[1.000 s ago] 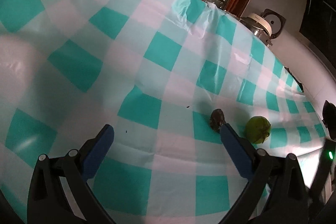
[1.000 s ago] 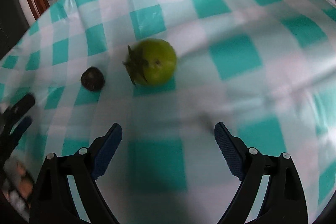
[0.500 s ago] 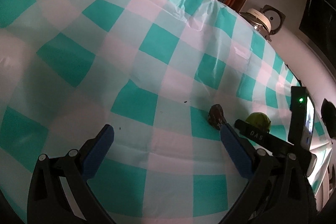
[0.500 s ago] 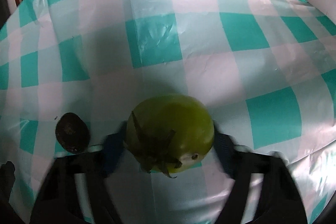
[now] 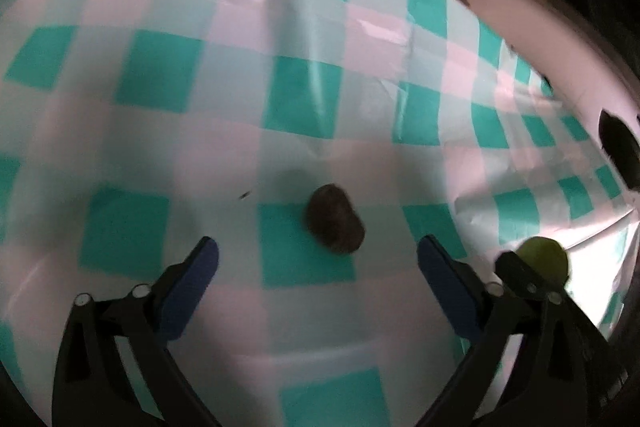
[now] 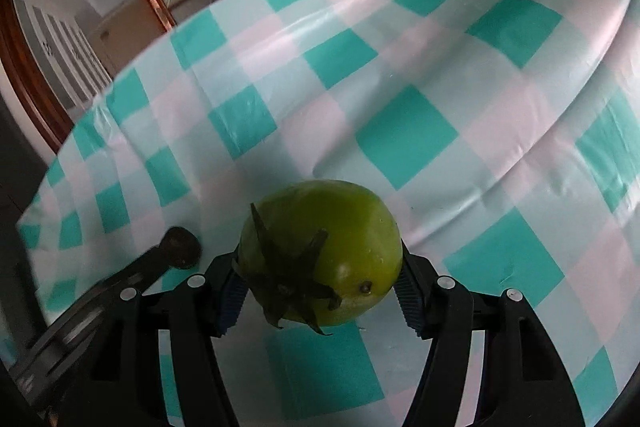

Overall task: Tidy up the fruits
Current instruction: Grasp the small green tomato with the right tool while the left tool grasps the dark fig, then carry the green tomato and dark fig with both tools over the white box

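1. Here, we hold two tong-like grippers over a table covered with a teal, pink and white checked cloth (image 6: 406,137).
2. Our right gripper (image 6: 318,293) is clamped on a green tomato-like fruit (image 6: 324,251); both blue pads press its sides, and its dark leafy stem cap faces us.
3. In the left wrist view, that green fruit appears at the far right edge, partly hidden behind the right gripper's black frame.
4. Our left gripper (image 5: 318,255) has its jaws apart and closing, with nothing pressed between them yet.
5. A small dark wrinkled fruit (image 5: 335,219) lies on the cloth just ahead of the left gripper's tips, near the middle of the gap, touching neither pad.
6. In the right wrist view the dark fruit sits just left of the green one, with one left finger (image 6: 132,275) reaching beside it.
7. We judge the step in hand to be picking up the dark fruit while the green one is held.
8. To do it well, we should lower the left tips until the fruit sits fully between the pads, keep it centred, and close gently so the soft skin is not crushed.
9. We should keep the two grippers from knocking together, since they work close beside each other.
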A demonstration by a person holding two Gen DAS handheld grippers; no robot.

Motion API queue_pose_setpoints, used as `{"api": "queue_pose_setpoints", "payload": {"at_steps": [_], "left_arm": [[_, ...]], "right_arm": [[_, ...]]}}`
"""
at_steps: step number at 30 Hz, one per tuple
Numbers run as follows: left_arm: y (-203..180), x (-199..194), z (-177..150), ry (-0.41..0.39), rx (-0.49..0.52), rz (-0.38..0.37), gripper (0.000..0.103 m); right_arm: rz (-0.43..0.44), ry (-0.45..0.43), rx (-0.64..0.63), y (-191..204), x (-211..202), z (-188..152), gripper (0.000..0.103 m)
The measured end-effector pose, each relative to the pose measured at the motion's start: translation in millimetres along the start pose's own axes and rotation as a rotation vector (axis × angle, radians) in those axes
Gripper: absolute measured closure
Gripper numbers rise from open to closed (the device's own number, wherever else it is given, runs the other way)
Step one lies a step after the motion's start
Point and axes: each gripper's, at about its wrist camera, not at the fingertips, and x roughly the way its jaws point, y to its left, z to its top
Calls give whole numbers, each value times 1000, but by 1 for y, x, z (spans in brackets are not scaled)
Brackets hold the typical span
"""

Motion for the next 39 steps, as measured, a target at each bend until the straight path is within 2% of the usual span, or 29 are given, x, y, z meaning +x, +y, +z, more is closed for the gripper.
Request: {"api": "queue_pose_setpoints", "payload": {"at_steps": [2, 5, 7, 9, 10, 12, 15, 17, 20, 26, 30, 34, 36, 39], "left_arm": [[-5, 16, 7, 47, 23, 20, 21], [-14, 26, 12, 58, 71, 62, 22], [-19, 32, 13, 61, 102, 90, 28], [-24, 35, 14, 65, 136, 128, 48], [-26, 36, 15, 65, 149, 146, 52], [-26, 36, 15, 65, 160, 136, 65], [-25, 34, 13, 64, 172, 118, 66], [-18, 26, 12, 43, 147, 98, 66], [-10, 13, 10, 3, 129, 109, 66], [2, -12, -5, -23, 53, 98, 66], [-1, -41, -33, -52, 52, 107, 66], [-2, -86, -75, -78, 52, 96, 66], [-3, -106, -98, -79, 73, 87, 66], [-11, -138, -131, -91, 123, 76, 66]], "right_arm": [[13, 1, 10, -5, 0, 1, 41], [31, 15, 15, -4, 3, 1, 41], [40, 20, 12, 1, 5, 2, 41], [47, 26, 9, 2, 9, 2, 41], [49, 27, 10, 3, 10, 2, 40], [56, 30, 14, 2, 10, 1, 40], [62, 36, 18, 1, 12, 1, 40], [71, 35, 27, -2, 12, 1, 40], [88, 27, 36, -4, 13, 1, 40], [89, 34, 51, -6, 16, 4, 41], [97, 32, 50, -5, 15, 4, 41], [143, 35, 4, 0, 3, -3, 41], [163, 57, -10, 1, -15, -17, 41], [173, 26, -65, 0, -65, -47, 41]]}}
